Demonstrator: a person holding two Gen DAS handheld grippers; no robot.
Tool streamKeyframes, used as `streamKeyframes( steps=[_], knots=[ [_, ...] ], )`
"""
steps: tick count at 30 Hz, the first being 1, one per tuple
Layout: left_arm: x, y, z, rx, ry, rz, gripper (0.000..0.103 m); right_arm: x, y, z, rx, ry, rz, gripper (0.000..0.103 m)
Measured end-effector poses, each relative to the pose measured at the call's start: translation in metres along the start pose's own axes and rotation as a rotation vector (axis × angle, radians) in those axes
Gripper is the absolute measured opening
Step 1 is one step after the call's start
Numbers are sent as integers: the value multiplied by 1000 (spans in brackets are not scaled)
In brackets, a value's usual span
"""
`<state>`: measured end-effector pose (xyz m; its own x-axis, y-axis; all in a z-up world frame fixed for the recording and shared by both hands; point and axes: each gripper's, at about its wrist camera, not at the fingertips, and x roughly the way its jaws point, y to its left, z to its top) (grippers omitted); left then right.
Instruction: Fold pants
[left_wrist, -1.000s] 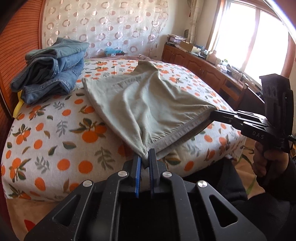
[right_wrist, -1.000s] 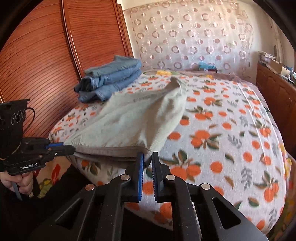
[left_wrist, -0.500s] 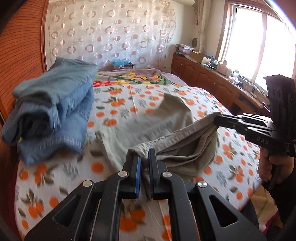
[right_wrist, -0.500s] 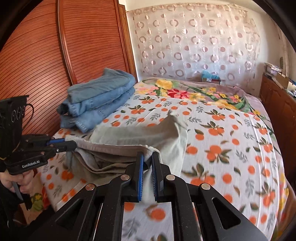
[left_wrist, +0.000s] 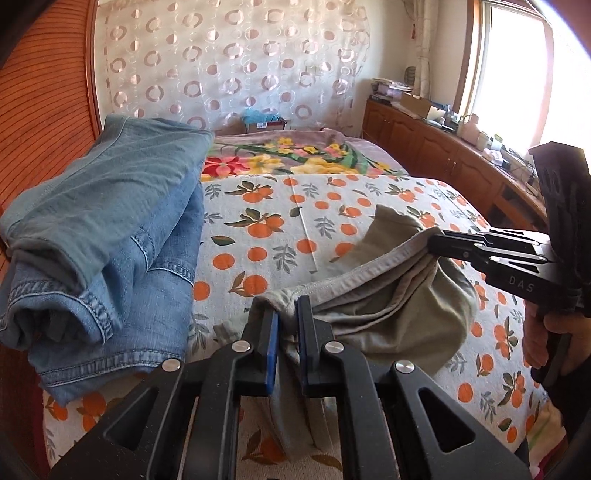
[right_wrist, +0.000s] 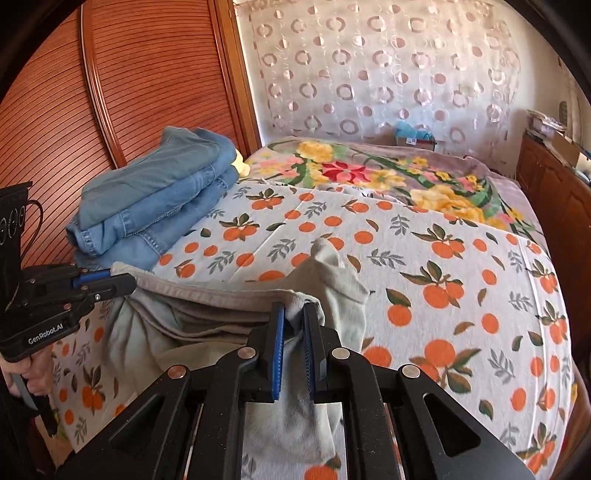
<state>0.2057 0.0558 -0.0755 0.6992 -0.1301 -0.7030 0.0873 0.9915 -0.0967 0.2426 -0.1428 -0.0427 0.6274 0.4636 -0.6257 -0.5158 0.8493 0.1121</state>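
The grey-green pants (left_wrist: 388, 310) lie on the bed, their waistband lifted and carried over the legs. My left gripper (left_wrist: 285, 314) is shut on one end of the waistband. My right gripper (right_wrist: 294, 312) is shut on the other end; it also shows in the left wrist view (left_wrist: 430, 245). The left gripper shows in the right wrist view (right_wrist: 125, 280). The waistband (right_wrist: 207, 293) stretches between them above the bed. The pants' far end (right_wrist: 332, 258) rests bunched on the sheet.
A stack of folded blue jeans (left_wrist: 99, 236) lies on the left side of the bed (right_wrist: 461, 288), close to the left gripper. A floral blanket (right_wrist: 388, 173) covers the far end. A wooden headboard (right_wrist: 129, 85) stands left, and wooden cabinets (left_wrist: 443, 151) right.
Both grippers have carried the waistband forward over the bed, towards the far end. The pants, flat and stretched before, now fold over themselves and sag between the grippers.
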Motion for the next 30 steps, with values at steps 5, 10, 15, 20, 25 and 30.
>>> streamKeyframes(
  steps=[5, 10, 15, 20, 25, 30],
  knots=[
    [-9, 6, -2, -44, -4, -23, 25, -9, -5, 2, 44, -46, -7, 34],
    [-23, 3, -12, -34, -22, -28, 34, -22, -6, -9, 32, -58, 10, 35],
    [-14, -5, -26, 7, 16, -34, 37, -16, -6, -16, 7, -24, 4, 35],
    [6, -1, -23, 4, 52, -21, 36, -8, -5, -12, -6, 4, -3, 35],
    [15, 1, -19, 31, 52, -7, 36, -3, -5, -11, -5, 13, -5, 35],
    [28, 3, -12, 61, 59, -27, 27, -3, -7, -15, 4, 17, -6, 35]
  ],
)
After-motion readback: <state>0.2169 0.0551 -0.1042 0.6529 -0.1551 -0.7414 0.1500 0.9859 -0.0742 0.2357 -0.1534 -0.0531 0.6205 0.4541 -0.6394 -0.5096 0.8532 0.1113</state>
